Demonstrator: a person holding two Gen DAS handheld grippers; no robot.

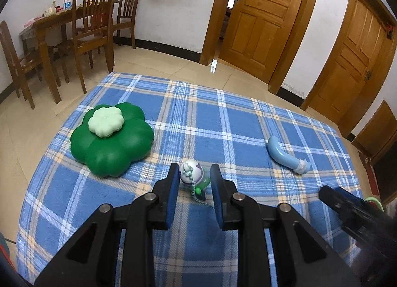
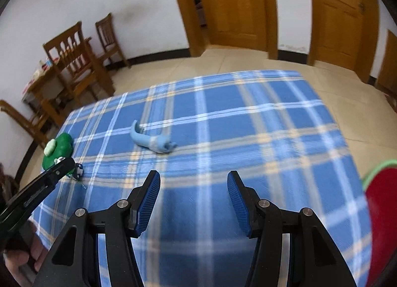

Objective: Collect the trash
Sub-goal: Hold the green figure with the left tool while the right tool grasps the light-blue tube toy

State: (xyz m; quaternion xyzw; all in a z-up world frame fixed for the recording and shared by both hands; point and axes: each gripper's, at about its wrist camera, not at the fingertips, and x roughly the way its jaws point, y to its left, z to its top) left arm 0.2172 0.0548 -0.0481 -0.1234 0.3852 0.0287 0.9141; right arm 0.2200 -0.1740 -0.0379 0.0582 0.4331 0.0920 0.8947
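A small white-and-green toy figure with a bead chain [image 1: 194, 175] lies on the blue plaid cloth [image 1: 198, 123]. My left gripper [image 1: 194, 175] is open around it, a blue pad on each side, not clearly touching. A light blue curved toy [image 1: 287, 154] lies to the right; it also shows in the right wrist view [image 2: 152, 139]. My right gripper [image 2: 193, 187] is open and empty above the cloth, short of the blue toy. The left gripper shows at the left edge of the right wrist view [image 2: 63, 166].
A green clover-shaped box with a pale lid [image 1: 111, 138] sits left on the cloth. A red container with a green rim [image 2: 382, 207] is at the right edge. Wooden chairs and a dining table [image 1: 74, 26] stand far left; wooden doors [image 1: 263, 14] stand behind.
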